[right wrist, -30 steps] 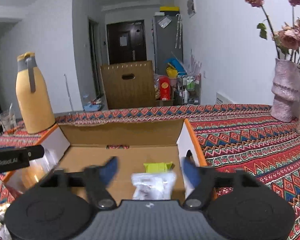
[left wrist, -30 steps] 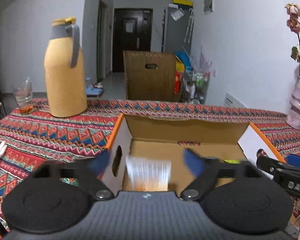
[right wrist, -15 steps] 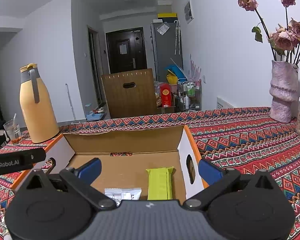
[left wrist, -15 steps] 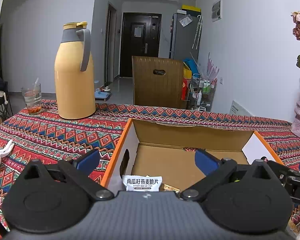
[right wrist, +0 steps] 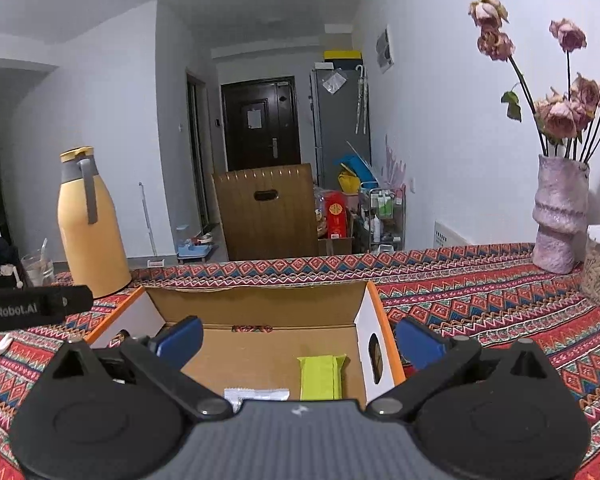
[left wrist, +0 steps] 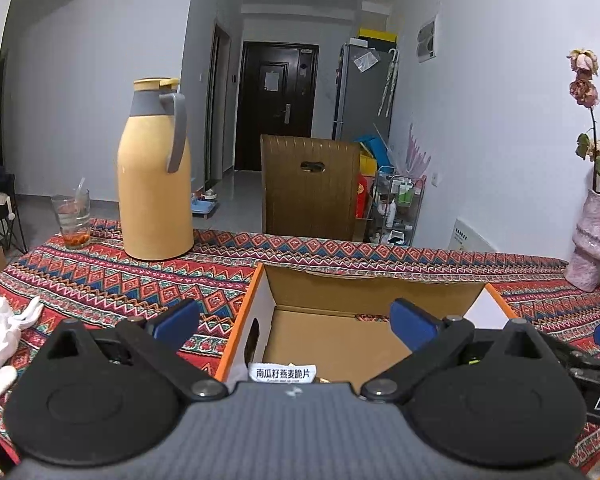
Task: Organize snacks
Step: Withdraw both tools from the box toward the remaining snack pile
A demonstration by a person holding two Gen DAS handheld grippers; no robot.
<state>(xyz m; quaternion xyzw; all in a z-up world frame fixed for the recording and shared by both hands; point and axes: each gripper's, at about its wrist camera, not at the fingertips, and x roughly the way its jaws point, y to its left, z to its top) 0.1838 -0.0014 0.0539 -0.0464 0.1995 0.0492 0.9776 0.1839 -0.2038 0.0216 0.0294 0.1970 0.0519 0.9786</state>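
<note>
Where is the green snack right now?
The green snack lies inside the box, in the right wrist view, near its right wall, beside a white packet.

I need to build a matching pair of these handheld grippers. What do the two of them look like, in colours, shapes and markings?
Both look alike. The left gripper and right gripper each have a dark grey ribbed body, two round black discs, black angled link arms with silver pivot pins, and blue pads on the fingertips. A black bar at the right wrist view's left edge reads GenRobot.AI in white. No cables or sleeves show.
</note>
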